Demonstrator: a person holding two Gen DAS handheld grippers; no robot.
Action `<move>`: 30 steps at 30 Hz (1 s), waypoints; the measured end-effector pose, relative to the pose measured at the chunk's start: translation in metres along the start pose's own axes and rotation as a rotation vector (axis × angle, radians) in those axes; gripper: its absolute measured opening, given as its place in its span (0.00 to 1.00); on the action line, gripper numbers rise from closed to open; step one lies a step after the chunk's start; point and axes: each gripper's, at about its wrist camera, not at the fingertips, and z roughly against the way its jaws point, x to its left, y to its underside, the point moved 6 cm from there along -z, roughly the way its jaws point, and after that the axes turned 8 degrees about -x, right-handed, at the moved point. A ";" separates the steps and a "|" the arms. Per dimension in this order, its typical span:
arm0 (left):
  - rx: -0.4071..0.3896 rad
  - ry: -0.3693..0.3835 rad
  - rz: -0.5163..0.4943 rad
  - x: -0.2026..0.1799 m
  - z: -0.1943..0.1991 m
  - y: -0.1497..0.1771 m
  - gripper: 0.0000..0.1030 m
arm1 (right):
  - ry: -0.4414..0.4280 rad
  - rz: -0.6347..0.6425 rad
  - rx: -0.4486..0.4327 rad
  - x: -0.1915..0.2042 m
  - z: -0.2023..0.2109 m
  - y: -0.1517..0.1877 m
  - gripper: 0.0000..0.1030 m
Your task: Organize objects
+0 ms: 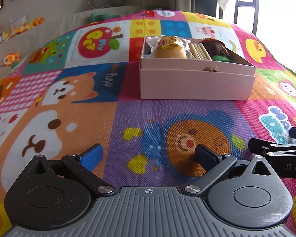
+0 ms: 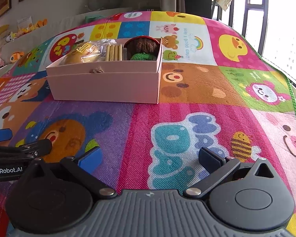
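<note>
A pink box (image 1: 195,85) stands on the colourful cartoon mat (image 1: 128,118), ahead and a little right in the left wrist view. Inside lie a wrapped bun (image 1: 169,51), a bundle of pale sticks (image 1: 200,52) and a brown and green knitted toy (image 1: 217,50). My left gripper (image 1: 150,157) is open and holds nothing, well short of the box. In the right wrist view the box (image 2: 106,86) lies ahead to the left, with the bun (image 2: 81,56), the sticks (image 2: 114,52) and the toy (image 2: 143,48) in it. My right gripper (image 2: 150,159) is open with nothing in it.
The mat's green edge (image 2: 295,98) drops off at the right near a bright window. Small plush toys (image 1: 11,58) line a ledge at the far left. The other gripper's black fingers (image 1: 276,148) reach in from the right of the left wrist view.
</note>
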 end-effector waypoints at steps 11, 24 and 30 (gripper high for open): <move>-0.002 -0.004 -0.002 -0.002 0.002 0.001 0.99 | 0.003 0.004 -0.001 0.001 0.001 0.000 1.00; -0.002 -0.004 -0.002 -0.001 0.002 0.001 0.99 | 0.002 0.004 -0.001 0.000 0.000 0.000 1.00; -0.002 -0.004 -0.002 -0.001 0.002 0.001 0.99 | 0.002 0.004 -0.001 0.001 0.000 0.000 1.00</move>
